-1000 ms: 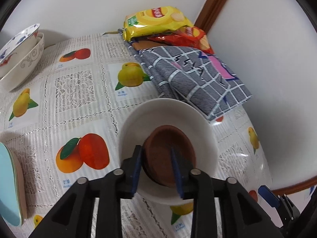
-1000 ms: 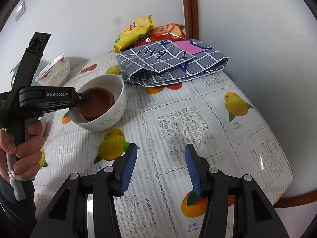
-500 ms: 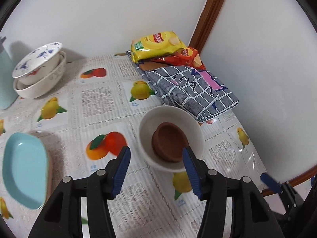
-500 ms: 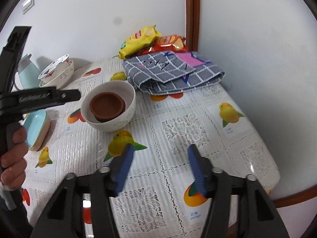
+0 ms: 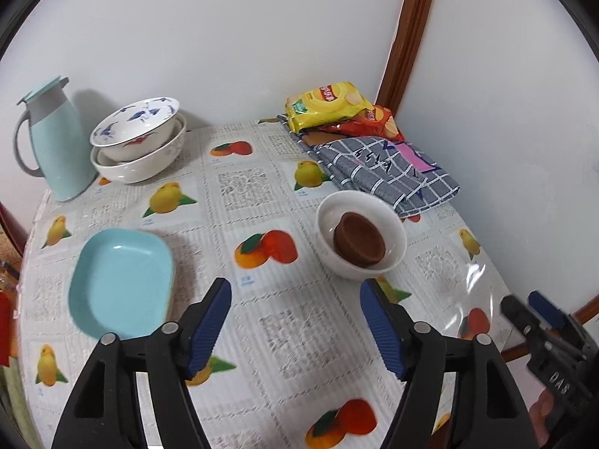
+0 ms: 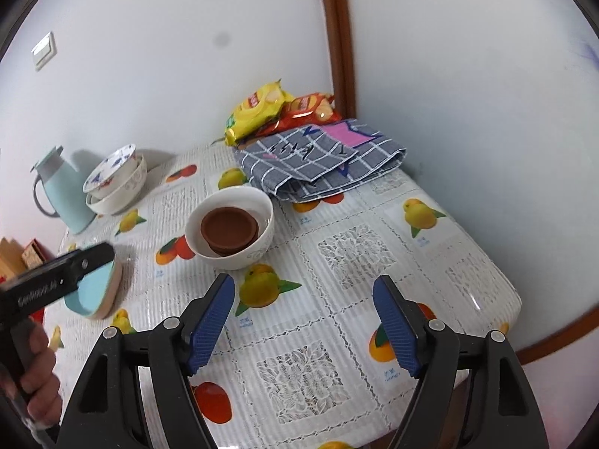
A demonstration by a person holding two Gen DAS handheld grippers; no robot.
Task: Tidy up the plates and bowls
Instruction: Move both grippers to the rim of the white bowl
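Table (image 5: 262, 336) under a fruit-print plastic cloth, carrying all the crockery. Left gripper (image 5: 295, 321) angled down over the near part of it, fingers (image 5: 213, 318) wide apart and opening, nothing between them, touching nothing. Right gripper (image 6: 303, 321) likewise tilted down over the cloth, fingers (image 6: 393, 325) spread and opening, empty. Hand (image 6: 41, 385) wrapped around the left gripper's handle at the left edge of the right wrist view.

Folded checked cloth (image 5: 385, 168) at the far corner, yellow snack bag (image 5: 327, 106) and red snack bag (image 5: 378, 125) behind it against the wall. Pale blue jug (image 5: 56, 149) far left, just beside two stacked patterned bowls (image 5: 138, 146), upper one tilted in the lower. Light blue dish (image 5: 121, 280) lying flat, just ahead and left of the left fingers, apart from them. White bowl (image 5: 361, 239) ahead and right of the left fingers, well clear of both grippers, next to the checked cloth. Brown bowl (image 5: 359, 239) nested inside the white one, leaning slightly on its inner wall.
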